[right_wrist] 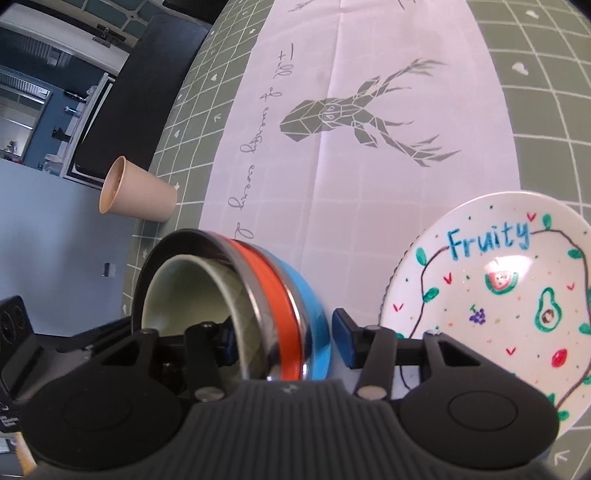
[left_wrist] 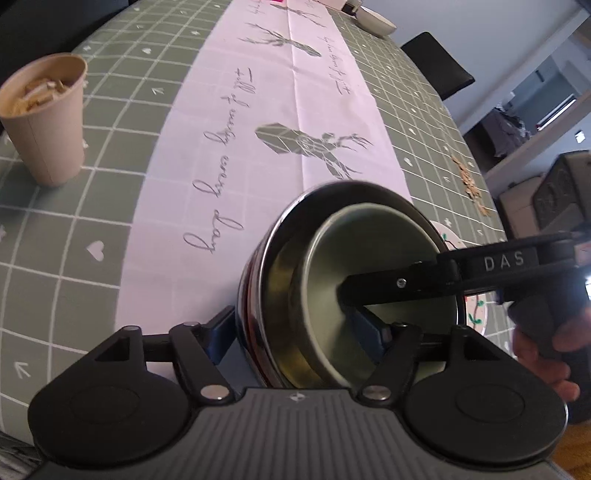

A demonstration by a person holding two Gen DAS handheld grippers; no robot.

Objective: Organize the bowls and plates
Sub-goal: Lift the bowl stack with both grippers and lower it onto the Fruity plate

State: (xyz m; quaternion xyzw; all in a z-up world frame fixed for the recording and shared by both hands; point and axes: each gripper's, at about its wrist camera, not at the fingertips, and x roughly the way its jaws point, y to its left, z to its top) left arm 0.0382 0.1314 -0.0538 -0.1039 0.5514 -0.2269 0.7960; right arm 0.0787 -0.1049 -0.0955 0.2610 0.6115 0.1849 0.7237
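Note:
A nested stack of bowls (left_wrist: pixel 332 295) fills the lower middle of the left wrist view: steel-rimmed outer bowls with a pale green bowl (left_wrist: pixel 373 266) inside. In the right wrist view the stack (right_wrist: pixel 280 314) shows orange and blue bands. My left gripper (left_wrist: pixel 299 339) straddles the stack's near wall, one finger outside, one inside. My right gripper (right_wrist: pixel 288 343) straddles the wall from the other side; it also shows in the left wrist view (left_wrist: pixel 369 291), reaching into the green bowl. Grip contact is unclear. A white "Fruity" plate (right_wrist: pixel 491 295) lies right of the stack.
A beige paper cup (left_wrist: pixel 48 122) with scraps stands at the left on the green grid tablecloth (left_wrist: pixel 74 229). A white runner (left_wrist: pixel 280 122) with deer prints runs down the table. A white bowl (left_wrist: pixel 376 18) sits far back. Crumbs (left_wrist: pixel 469 181) lie near the right edge.

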